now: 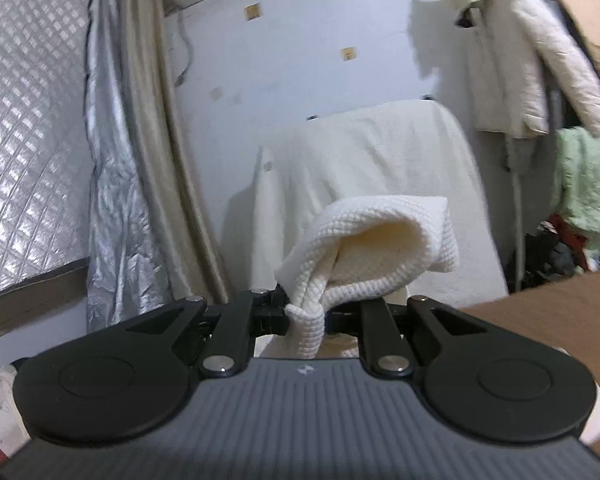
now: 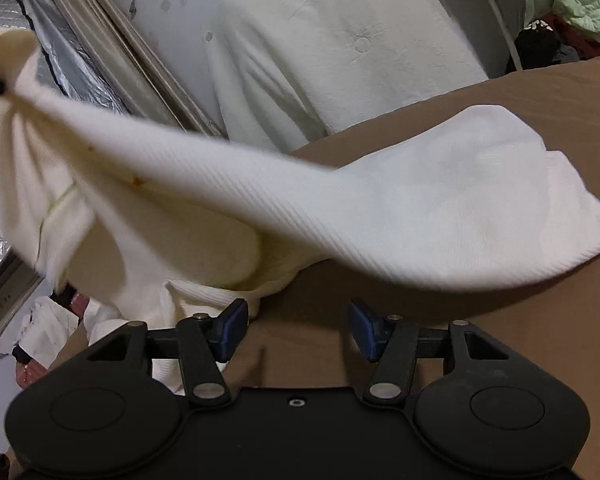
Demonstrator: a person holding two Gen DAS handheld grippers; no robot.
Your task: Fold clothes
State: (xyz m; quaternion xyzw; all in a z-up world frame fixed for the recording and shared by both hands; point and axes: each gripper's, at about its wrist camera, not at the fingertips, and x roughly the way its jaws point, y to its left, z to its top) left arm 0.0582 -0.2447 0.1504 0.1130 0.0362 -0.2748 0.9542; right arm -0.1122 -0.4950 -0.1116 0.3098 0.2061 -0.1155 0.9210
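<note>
**A:** Since the left hand-held gripper [image 1: 306, 316] is already clamped on a bunched corner of the white knit garment [image 2: 340, 208], the next move hangs on the right one. Where's the cloth from it?

**B:** Straight ahead and above. The right hand-held gripper [image 2: 298, 330] has its jaws apart, blue pads [image 2: 232, 330] bare, nothing between them. Only brown surface [image 2: 500, 112] shows in the gap.

**A:** Long axis?

**B:** Crosswise to the right gripper's pointing line. The garment stretches from the pinched end, high and far to its left, down to a broad end lying on the brown surface ahead and to its right.

**A:** So one end in the air, one end down.

**B:** Yes. From the left wrist view the cloth loops up out of the jaws into an open fold just ahead, raised off the surface.

**A:** Nearest edge for the right?

**B:** A folded white hem [image 2: 204, 296] just beyond its left pad, close but I can't tell whether it touches. The broad end on the right is farther off.

**A:** My read: the right takes the free end, so it must reach forward and to its right. The left can't, it's busy.

**B:** Agreed. Risk is grabbing the near hem instead and bunching the thing.
</note>
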